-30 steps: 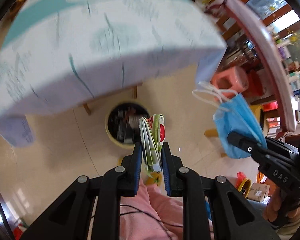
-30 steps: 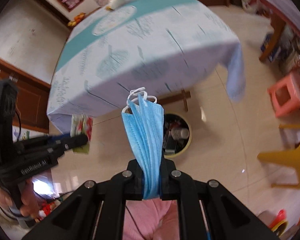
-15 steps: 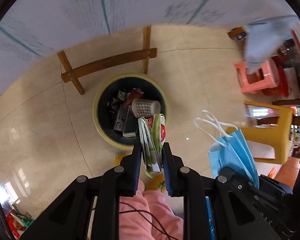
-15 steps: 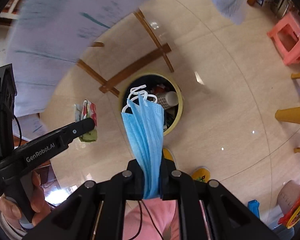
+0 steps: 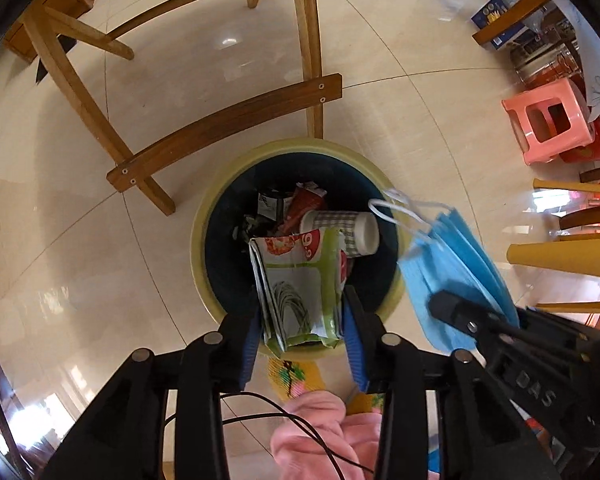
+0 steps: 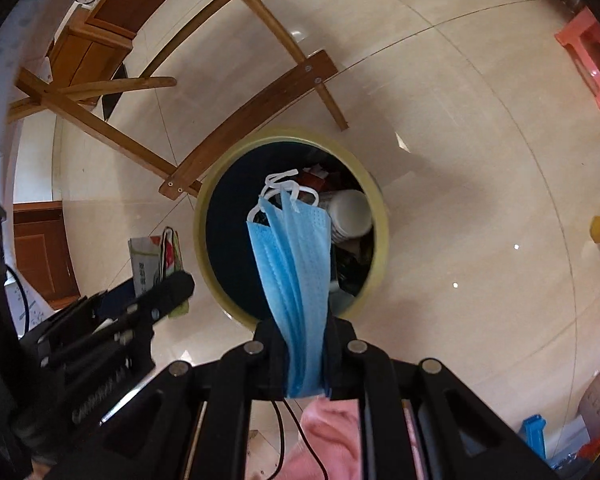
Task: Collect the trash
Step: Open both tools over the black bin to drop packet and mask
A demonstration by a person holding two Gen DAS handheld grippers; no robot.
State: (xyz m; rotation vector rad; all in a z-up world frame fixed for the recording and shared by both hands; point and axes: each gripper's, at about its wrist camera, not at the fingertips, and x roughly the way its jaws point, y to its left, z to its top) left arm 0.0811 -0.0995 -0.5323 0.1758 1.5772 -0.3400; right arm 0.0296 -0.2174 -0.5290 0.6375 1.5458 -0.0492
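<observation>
A round bin [image 5: 198, 240] with a yellow rim stands on the tiled floor, holding a checked paper cup [image 5: 340, 224] and wrappers. My left gripper [image 5: 302, 308] points straight down over the bin's near rim. Its jaws are opening, and the green and red snack wrapper [image 5: 300, 280] hangs spread out, loose between the pads. My right gripper [image 6: 306, 328] hovers over the bin [image 6: 202, 220]. Its jaws are just starting to open, but the folded blue face mask [image 6: 292, 248] is still pinched between them, its white loops dangling over the bin's mouth.
A wooden table's legs and crossbar [image 5: 228, 124] stand just beyond the bin. A pink stool [image 5: 548, 120] and a yellow stool leg [image 5: 556, 256] are off to the right. A wooden cabinet [image 6: 40, 248] stands to the left. A person's pink sleeve [image 5: 324, 428] and patterned slipper [image 5: 296, 372] are below the grippers.
Both grippers have sunk from table height to just above the bin, which now fills the middle of both views. The left jaws have widened and the wrapper has spread out flat.
</observation>
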